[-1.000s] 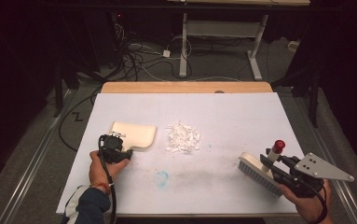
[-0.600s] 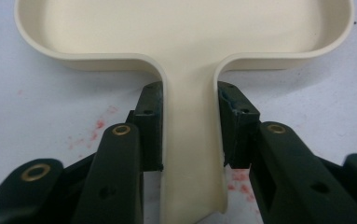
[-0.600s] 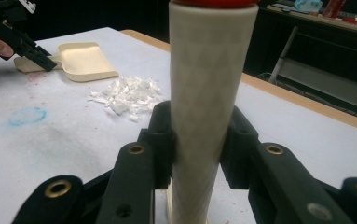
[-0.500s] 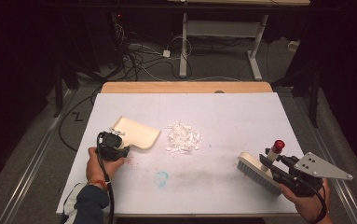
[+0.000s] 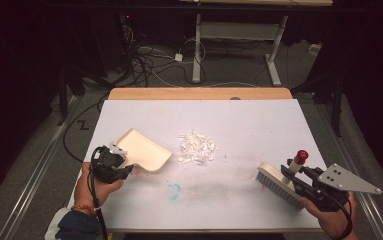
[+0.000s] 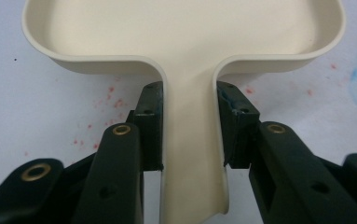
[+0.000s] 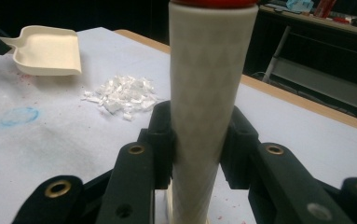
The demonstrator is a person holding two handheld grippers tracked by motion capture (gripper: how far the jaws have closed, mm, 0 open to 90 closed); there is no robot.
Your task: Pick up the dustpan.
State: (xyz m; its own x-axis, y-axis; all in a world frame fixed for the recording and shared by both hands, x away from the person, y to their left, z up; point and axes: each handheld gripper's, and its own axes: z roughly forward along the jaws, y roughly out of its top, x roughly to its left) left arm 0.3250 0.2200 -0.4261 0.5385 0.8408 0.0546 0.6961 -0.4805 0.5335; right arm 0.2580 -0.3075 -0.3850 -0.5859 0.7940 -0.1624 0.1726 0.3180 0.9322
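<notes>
The smooth cream dustpan (image 5: pixel 144 152) has swung rightward, clamped by the left tool (image 6: pixel 190 126); right tool (image 7: pixel 196 140) grips the brush's (image 5: pixel 279 182) seemingly plastic handle.

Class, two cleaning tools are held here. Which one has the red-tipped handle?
The brush, gripped by the right claw: its upright handle ends in red. The dustpan, in the left claw, is plain cream.

I saw the white scraps pile (image 5: pixel 196 147) sitting mid-table, with the dustpan (image 5: pixel 144 150) just to its left, its open edge facing the pile across a narrow bare strip. Right of the pile the white table (image 5: pixel 259 125) lay bare all the way to the brush (image 5: pixel 279 184) near the front right edge, so that lane was open. The back half of the table was also clear of obstacles.
</notes>
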